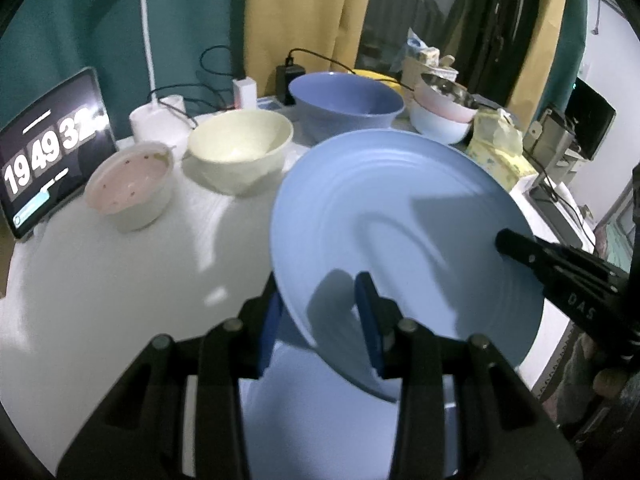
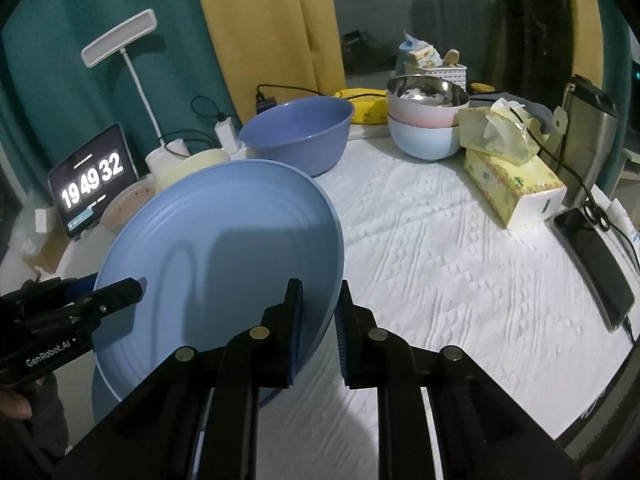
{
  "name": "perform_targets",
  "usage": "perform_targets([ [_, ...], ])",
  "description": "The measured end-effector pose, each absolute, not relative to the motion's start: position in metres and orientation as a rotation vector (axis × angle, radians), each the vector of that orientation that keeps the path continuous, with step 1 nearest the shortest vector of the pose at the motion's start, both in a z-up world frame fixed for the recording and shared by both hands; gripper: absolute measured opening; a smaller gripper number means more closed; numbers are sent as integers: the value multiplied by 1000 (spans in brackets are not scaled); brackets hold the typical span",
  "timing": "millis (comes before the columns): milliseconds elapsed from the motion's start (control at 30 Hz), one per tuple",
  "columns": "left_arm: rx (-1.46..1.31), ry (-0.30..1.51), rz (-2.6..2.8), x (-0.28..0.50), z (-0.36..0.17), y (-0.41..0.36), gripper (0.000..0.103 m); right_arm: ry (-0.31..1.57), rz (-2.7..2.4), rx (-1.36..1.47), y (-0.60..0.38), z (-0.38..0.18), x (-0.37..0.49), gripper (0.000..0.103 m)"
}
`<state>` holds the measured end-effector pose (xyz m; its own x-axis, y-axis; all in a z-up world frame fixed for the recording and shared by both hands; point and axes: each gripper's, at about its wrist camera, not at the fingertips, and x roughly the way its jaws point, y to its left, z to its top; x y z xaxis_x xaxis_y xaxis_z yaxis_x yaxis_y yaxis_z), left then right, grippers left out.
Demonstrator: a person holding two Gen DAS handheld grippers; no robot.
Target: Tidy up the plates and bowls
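Left wrist view, from left: a pink bowl (image 1: 130, 184) and cream bowl (image 1: 240, 148) stand on the white bench (image 1: 120, 280); the left claw (image 1: 320, 312) clamps the near rim of a tilted blue plate (image 1: 400, 220), lifted above the bench; the right claw (image 2: 318, 312) grips its opposite rim.

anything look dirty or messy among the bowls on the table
The pink bowl by the clock screen has brown specks and smears inside, so it looks unwashed. The tissue box has crumpled tissue spilling out on top. The other bowls look clean.
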<state>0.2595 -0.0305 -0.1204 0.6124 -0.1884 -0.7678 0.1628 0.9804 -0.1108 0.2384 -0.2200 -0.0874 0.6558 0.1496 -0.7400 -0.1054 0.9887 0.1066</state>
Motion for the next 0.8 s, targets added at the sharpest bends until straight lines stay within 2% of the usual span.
perform_targets([
  [800, -54, 881, -120, 187, -138, 7, 37, 885, 201, 11, -175, -103, 191, 18],
])
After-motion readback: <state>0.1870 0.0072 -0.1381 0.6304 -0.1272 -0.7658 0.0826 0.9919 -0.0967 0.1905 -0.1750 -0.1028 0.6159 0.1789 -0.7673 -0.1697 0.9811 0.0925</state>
